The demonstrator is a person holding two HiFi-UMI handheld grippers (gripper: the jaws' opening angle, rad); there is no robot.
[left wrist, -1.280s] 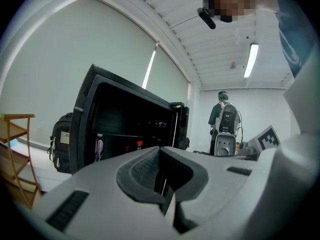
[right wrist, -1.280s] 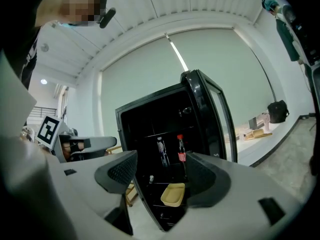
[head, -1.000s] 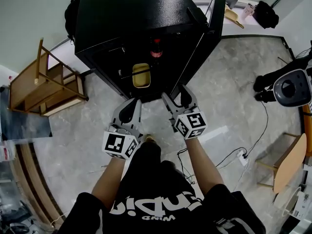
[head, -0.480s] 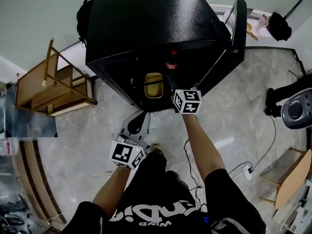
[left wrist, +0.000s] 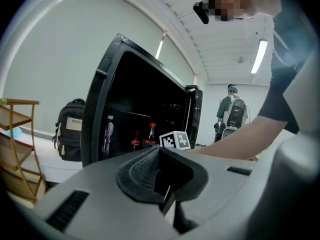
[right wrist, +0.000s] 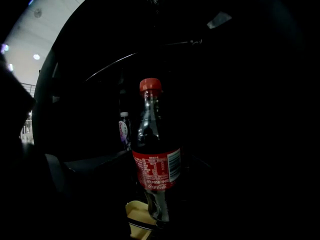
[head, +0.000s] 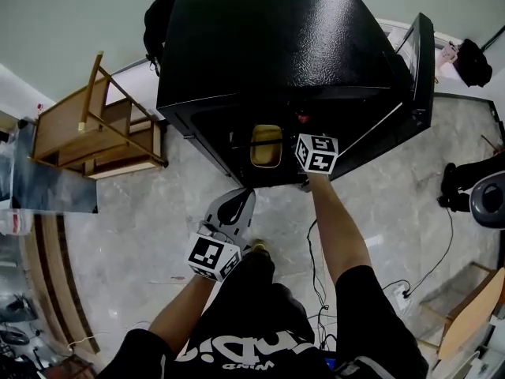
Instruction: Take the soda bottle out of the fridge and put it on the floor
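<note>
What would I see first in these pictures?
A big black fridge fills the top middle of the head view, its door swung open to the right, and a person's arm reaches to its opening. Inside, a soda bottle with a red cap stands upright, close in the right gripper view.

The squat black metal fridge [head: 268, 46] has a pebbled, faintly shiny skin. Inside it, the clear plastic soda bottle with a red cap [right wrist: 152, 149] gleams, and its label is glossy. The pale grey stone-look floor [head: 134, 235] is smooth and polished. On the left, the bare wooden rack [head: 67, 125] looks matt. The left gripper [left wrist: 161, 178] is matt grey plastic with ribbed black rubber pads [left wrist: 140, 169].
</note>
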